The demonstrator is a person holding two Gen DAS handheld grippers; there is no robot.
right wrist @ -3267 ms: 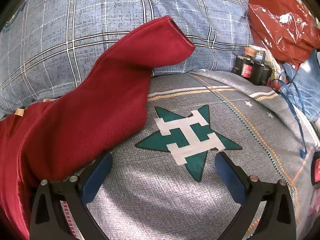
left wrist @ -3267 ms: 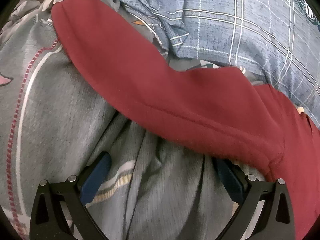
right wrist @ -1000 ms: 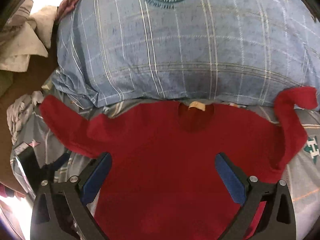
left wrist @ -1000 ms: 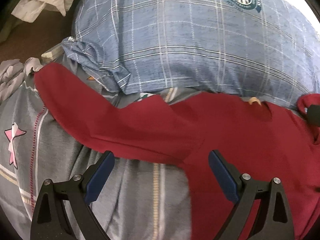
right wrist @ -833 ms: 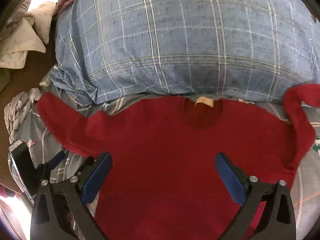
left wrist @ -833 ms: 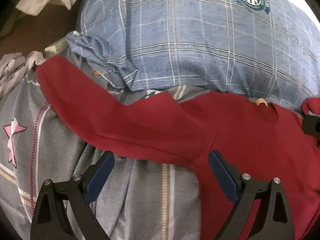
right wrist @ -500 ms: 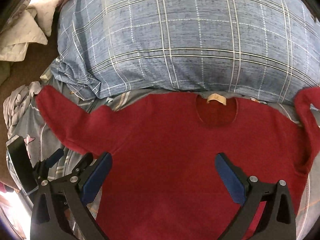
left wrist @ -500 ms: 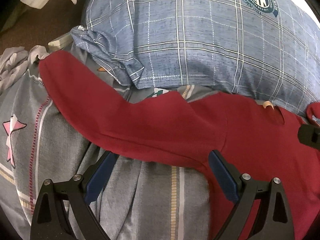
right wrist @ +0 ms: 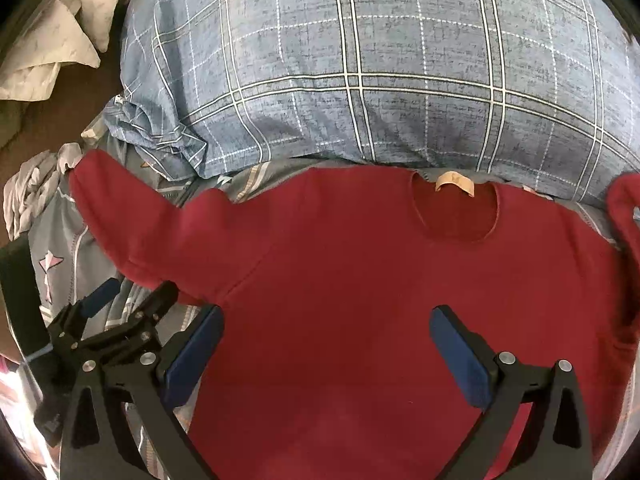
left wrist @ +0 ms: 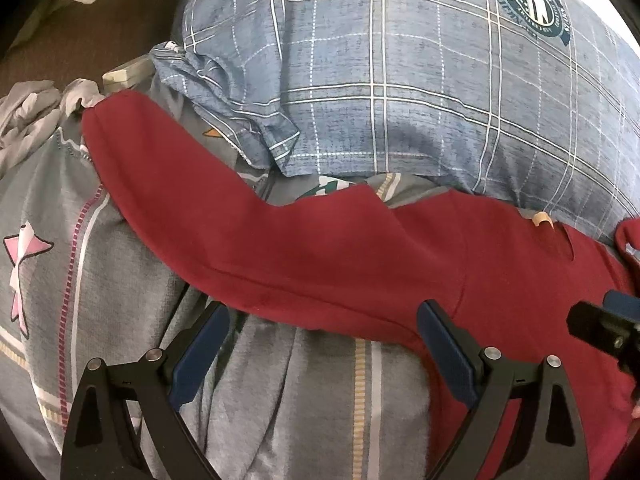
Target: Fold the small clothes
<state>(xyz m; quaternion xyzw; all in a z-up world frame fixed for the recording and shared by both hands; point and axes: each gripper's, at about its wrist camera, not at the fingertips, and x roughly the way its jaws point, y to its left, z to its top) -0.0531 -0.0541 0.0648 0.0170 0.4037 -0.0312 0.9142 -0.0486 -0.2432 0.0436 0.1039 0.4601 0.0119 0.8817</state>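
Observation:
A dark red long-sleeved top (right wrist: 360, 272) lies spread flat on the grey patterned bedsheet (left wrist: 80, 280), its neck opening and tan label (right wrist: 454, 184) toward the pillow. Its left sleeve (left wrist: 224, 224) stretches out to the far left; the right sleeve (right wrist: 624, 216) curls up at the right edge. My left gripper (left wrist: 322, 344) is open and empty, hovering at the lower edge of the left sleeve near the armpit. My right gripper (right wrist: 326, 348) is open and empty above the top's chest. The left gripper also shows in the right wrist view (right wrist: 132, 300).
A large blue plaid pillow (right wrist: 380, 80) lies just behind the top's collar. Crumpled pale cloth (right wrist: 44, 60) and brown floor (left wrist: 80, 44) are at the far left beyond the bed edge. A bunched grey cloth (left wrist: 28, 120) sits by the sleeve's cuff.
Both grippers have moved lower and nearer to the top over the last second, so the top fills more of each view. Both stay open.

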